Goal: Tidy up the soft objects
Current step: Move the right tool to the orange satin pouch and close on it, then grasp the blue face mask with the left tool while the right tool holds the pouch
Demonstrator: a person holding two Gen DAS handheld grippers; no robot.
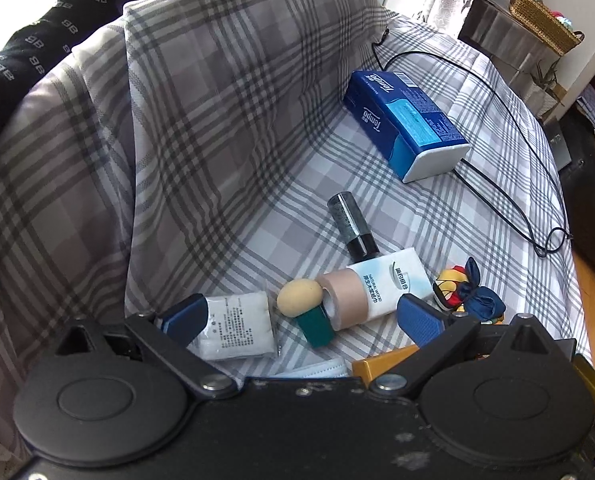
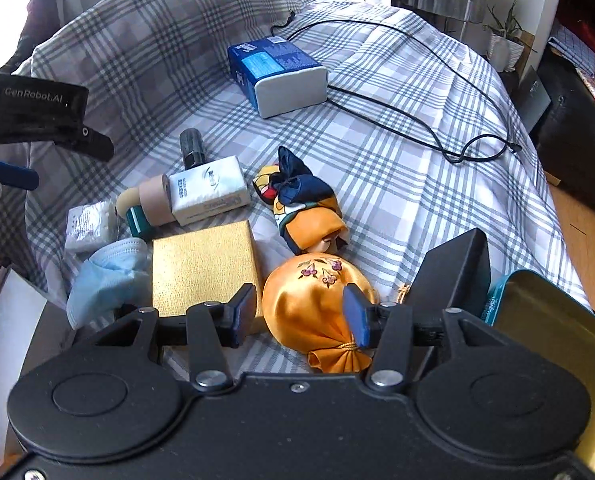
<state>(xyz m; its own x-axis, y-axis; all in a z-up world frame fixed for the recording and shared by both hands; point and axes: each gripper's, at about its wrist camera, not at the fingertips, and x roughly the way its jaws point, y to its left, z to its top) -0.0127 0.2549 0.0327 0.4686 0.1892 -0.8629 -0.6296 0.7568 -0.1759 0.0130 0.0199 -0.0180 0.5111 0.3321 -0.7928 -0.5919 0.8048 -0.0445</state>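
While right gripper [image 2: 301, 316] hangs low, jaws stand wide apart around orange satin pouch [image 2: 317, 312], pads not clearly touching it, so nothing gripped. Gold box [image 2: 203, 266] touching pouch on left, blue face mask [image 2: 105, 276] further left. Open tin [image 2: 553, 316] right of pouch, patterned scarf bundle [image 2: 301, 204] just behind it. Left gripper [image 1: 303, 318] also wide open, empty; white cotton packet [image 1: 237, 324], yellow sponge [image 1: 299, 297] and tape roll [image 1: 347, 296] between its jaws. Tissue pack [image 1: 393, 280] behind tape, blue tissue box [image 2: 277, 76] well behind pouch on plaid bed sheet [image 2: 397, 184].
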